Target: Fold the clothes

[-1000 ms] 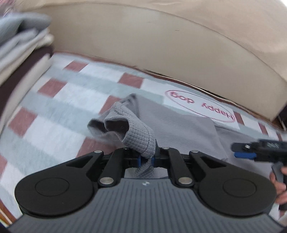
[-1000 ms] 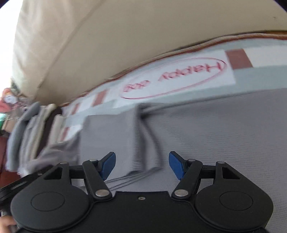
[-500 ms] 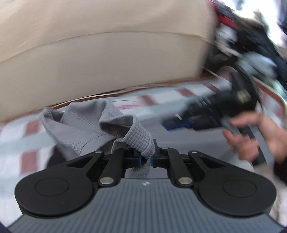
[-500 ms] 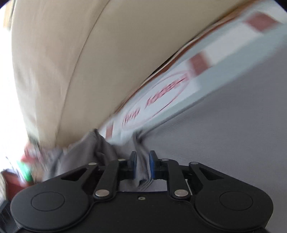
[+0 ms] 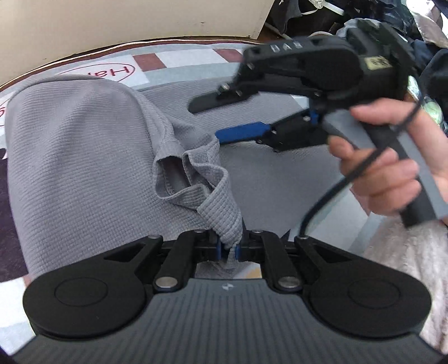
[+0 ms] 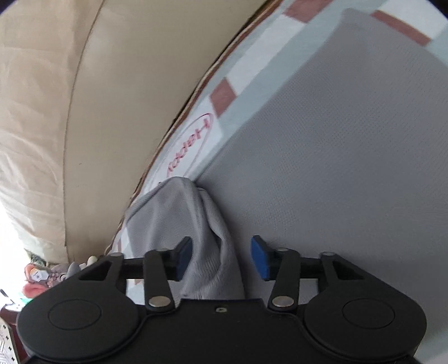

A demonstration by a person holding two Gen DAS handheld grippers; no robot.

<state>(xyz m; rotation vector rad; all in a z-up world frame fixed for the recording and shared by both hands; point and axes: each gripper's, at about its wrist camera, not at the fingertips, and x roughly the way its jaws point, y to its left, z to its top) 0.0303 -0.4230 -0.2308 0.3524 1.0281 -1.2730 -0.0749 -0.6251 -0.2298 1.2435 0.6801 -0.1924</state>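
In the left wrist view, a beige cushion (image 5: pixel 112 19) fills the upper left above a checked blanket (image 5: pixel 179 60). The grey garment (image 5: pixel 78 145) spreads left and centre, its bunched edge pinched in the closed left gripper (image 5: pixel 229 250). At right, a hand (image 5: pixel 392 168) holds the right gripper (image 5: pixel 224 119); its jaws are opening, a fold lying loose between them.

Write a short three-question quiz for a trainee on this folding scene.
1. True or false: the left hand-held gripper is shut on a fold of the grey garment.
2. The pads of the right hand-held gripper are: A) pressed on the cloth, B) apart with cloth between them, C) apart with nothing between them.
3. What colour is the oval printed on the checked cover?

Key: 1 true; 2 B, its jaws are opening; 3 red.
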